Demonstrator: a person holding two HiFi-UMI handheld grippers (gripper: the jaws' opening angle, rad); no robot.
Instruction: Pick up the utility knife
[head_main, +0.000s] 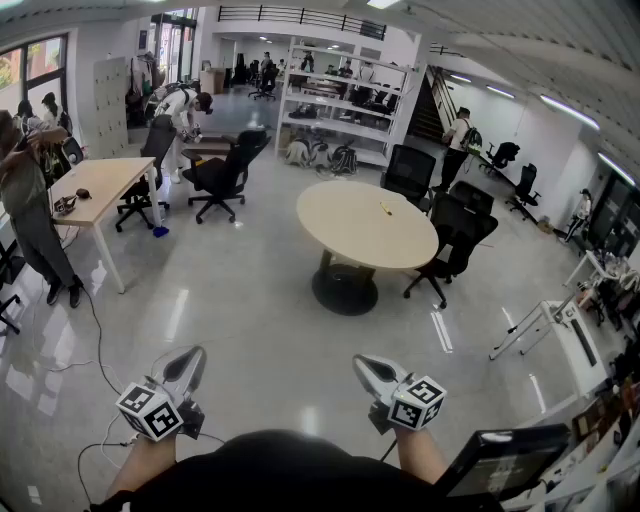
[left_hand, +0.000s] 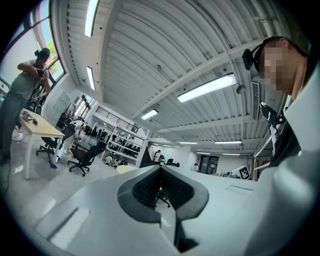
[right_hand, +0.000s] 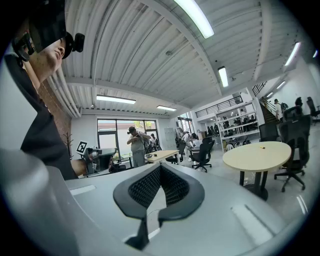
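Two grippers and neither has anything in it. Starting at the left edge of the head view there's a wooden desk (head_main: 100, 185) with a person standing by it, nothing to do with the job. Lower left, the left gripper (head_main: 192, 356) has its jaws pressed together on nothing, and its own view shows the ribbed pads meeting. Lower middle, the right gripper (right_hand: 159, 166) looks the same: pads together, nothing between them. Both are held low over bare floor, well apart from the round table (head_main: 345, 230) up in the middle of the frame. On the right part of that tabletop lies a small yellow thing that I'm guessing is the utility knife (head_main: 385, 208), though it's too tiny to be sure. A black chair (head_main: 455, 235) sits just right of the table. If it is the knife, I'd expect it to be light, stiff and a bit slick, lying flat. I'd pinch it across the middle of the handle and stay off the blade end.
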